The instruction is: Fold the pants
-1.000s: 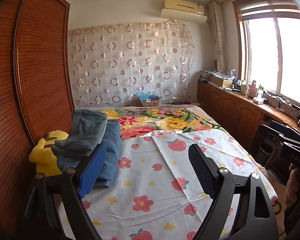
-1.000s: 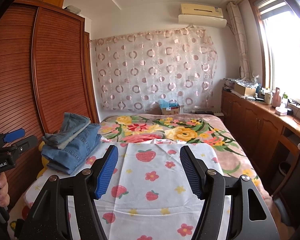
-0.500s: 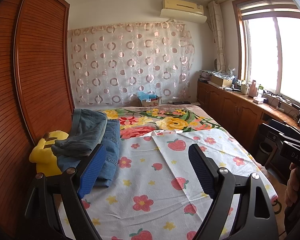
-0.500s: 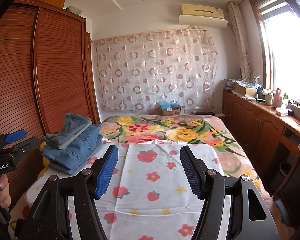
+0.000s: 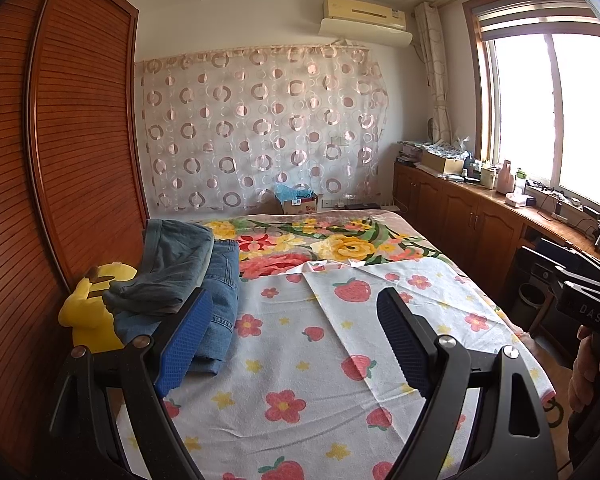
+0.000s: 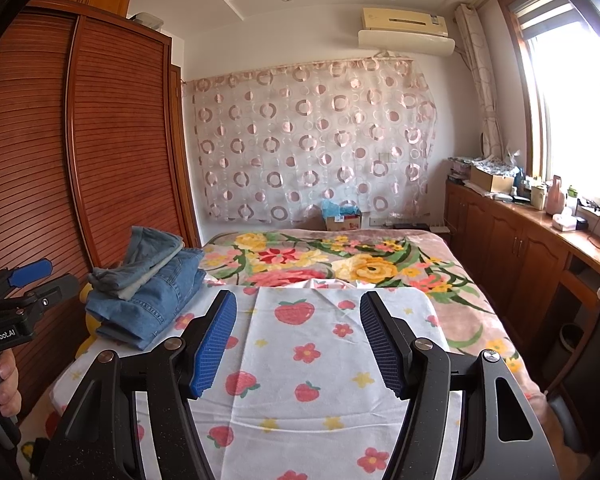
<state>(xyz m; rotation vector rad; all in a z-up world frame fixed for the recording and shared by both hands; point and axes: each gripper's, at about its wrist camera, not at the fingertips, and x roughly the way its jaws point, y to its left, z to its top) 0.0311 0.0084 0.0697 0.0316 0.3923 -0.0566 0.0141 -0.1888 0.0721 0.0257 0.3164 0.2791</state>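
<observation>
Beside the folded jeans (image 5: 188,280), a yellow plush toy (image 5: 86,312) sits.

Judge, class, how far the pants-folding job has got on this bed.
Done: folded jeans sit stacked at the bed's left edge, a grey-blue pair on top. In hand: nothing; the left hand-held gripper and right hand-held gripper hang open and empty over the strawberry sheet. Left: no unfolded pants are in view, so possibly nothing.
</observation>
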